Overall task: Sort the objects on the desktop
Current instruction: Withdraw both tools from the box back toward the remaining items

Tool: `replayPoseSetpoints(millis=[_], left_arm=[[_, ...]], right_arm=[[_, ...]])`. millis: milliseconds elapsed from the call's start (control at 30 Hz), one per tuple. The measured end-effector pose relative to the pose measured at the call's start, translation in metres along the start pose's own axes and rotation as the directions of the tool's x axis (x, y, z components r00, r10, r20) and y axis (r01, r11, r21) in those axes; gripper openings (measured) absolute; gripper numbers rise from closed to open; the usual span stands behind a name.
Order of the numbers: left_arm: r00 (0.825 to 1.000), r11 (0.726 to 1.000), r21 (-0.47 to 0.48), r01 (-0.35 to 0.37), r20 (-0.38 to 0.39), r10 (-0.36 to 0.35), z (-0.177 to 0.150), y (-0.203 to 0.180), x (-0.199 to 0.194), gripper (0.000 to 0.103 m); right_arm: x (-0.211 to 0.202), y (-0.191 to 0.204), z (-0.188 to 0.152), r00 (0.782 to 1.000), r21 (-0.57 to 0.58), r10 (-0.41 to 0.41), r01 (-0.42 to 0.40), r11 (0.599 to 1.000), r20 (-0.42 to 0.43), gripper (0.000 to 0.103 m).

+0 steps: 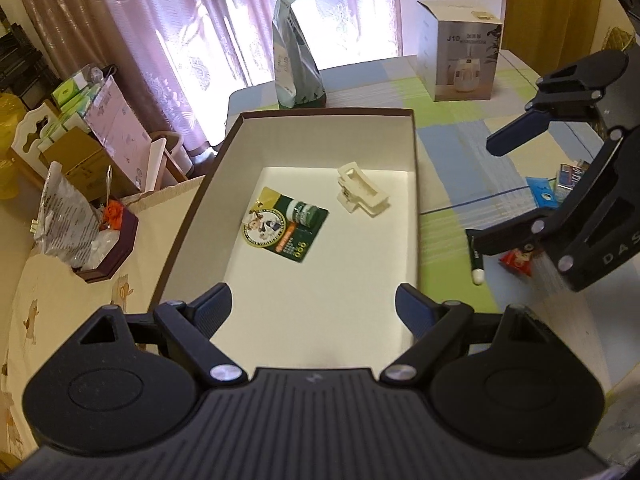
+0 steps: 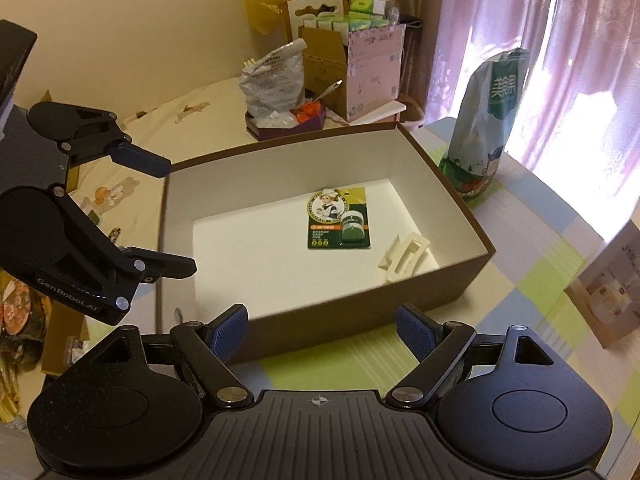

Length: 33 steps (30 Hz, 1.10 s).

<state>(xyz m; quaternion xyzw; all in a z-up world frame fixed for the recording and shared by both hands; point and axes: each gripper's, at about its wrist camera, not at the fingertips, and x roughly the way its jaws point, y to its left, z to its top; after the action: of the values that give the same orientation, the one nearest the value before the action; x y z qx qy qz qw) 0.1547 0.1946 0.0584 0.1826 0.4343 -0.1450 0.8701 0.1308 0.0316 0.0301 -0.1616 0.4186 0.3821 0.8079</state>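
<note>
Left wrist view: both my claws, left claw and right claw, hang released; inside the box the hair clip lies long axis toward 10 o'clock, beside the green card

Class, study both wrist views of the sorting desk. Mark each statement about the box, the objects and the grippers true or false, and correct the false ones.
1. The box holds a hair clip and a green card. True.
2. The left gripper grips the clip. False: it is open and empty.
3. A tube lies on the cloth outside the box. True.
4. The right gripper is shut on the card. False: it is open, and the card lies in the box.
5. The pouch stands inside the box. False: it stands behind it.
</note>
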Motion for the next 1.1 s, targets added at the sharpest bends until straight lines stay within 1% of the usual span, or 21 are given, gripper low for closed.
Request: replayPoseSetpoints(millis=[233,367,567,700,800,967,1100], left_arm=[[1.0,1.0,-0.024,0.016,0.011,-0.016,-0.018,-0.028,-0.019,0.087],[0.999,0.998,-0.046,0.05,0.002,-0.05,-0.029,-0.046,-0.023,0.087],[0.995,0.994,-0.047,0.098,-0.003,-0.098,-0.039,-0.073,-0.018,0.087],[0.991,0.991,-0.043,0.13,-0.002,-0.131,-0.043,-0.092,-0.015,0.087],[0.988,0.987,-0.04,0.155,-0.001,-0.155,-0.047,-0.106,-0.013,0.087],[0.981,0.981,-0.034,0.193,-0.006,-0.193,-0.049,-0.126,-0.005,0.086],[0.976,0.976,-0.024,0.215,-0.016,-0.216,-0.045,-0.139,0.004,0.084]], right_arm=[[-0.032,0.0,-0.039,1.0,0.023,0.008,-0.008,1.0,0.009,0.087],[-0.043,-0.003,-0.066,1.0,0.058,0.001,-0.001,0.998,-0.005,0.087],[-0.057,-0.013,-0.107,0.999,0.141,-0.046,0.048,0.989,-0.02,0.087],[-0.062,-0.027,-0.136,0.998,0.215,-0.06,0.064,0.975,-0.023,0.087],[-0.062,-0.039,-0.153,0.995,0.262,-0.087,0.096,0.96,-0.046,0.087],[-0.064,-0.055,-0.181,0.992,0.311,-0.105,0.12,0.943,-0.066,0.087],[-0.064,-0.062,-0.194,0.992,0.312,-0.108,0.125,0.942,-0.07,0.087]])
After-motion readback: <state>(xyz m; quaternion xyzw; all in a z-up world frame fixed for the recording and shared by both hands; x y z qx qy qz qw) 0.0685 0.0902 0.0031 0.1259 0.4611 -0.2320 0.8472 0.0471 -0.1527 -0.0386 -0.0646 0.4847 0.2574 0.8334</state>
